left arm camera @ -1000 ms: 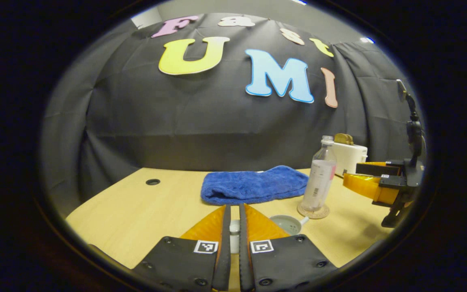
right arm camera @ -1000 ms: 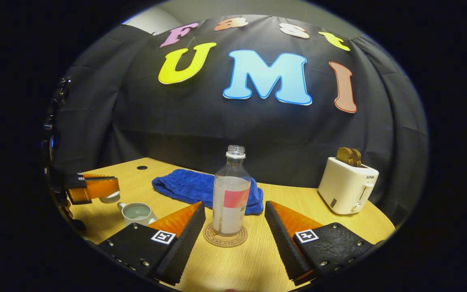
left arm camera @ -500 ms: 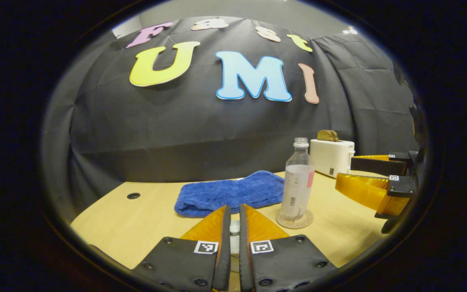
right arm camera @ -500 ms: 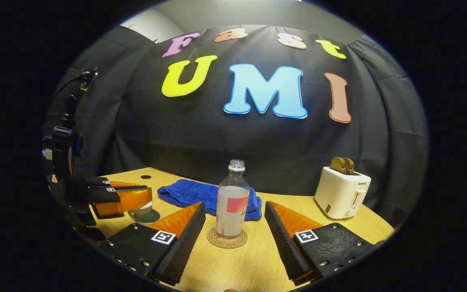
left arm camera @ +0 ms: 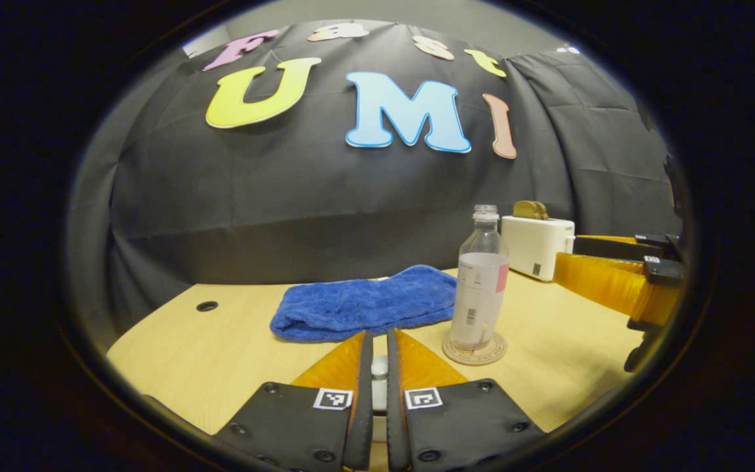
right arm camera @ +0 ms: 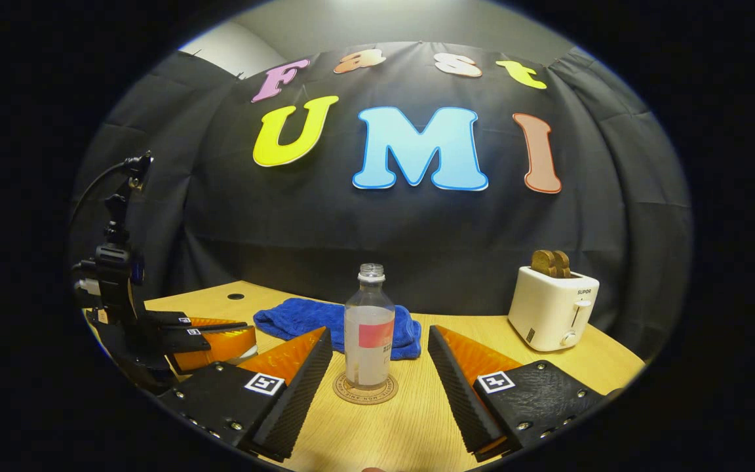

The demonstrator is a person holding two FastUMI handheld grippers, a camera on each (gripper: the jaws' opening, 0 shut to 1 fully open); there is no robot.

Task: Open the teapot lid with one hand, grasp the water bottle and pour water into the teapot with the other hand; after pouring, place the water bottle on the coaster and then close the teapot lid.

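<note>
Standing part-full on its coaster [right arm camera: 365, 391], the water bottle [right arm camera: 369, 328] faces the wide-open right hand-held gripper [right arm camera: 379, 357]

Both gripper views look low across the table [left arm camera: 220, 347] toward the booth wall; left gripper view from the left, right gripper view nearer centre, sharing bottle [right arm camera: 369, 328], towel [left arm camera: 364, 305] and toaster [right arm camera: 551, 314].

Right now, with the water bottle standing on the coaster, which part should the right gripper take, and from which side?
Take the water bottle by its straight middle body, around the label band. It stands upright on the coaster, so a level approach from the front suits. The right gripper is open and already faces it, one finger on each side. The neck is narrower and higher, so probably less steady.
</note>
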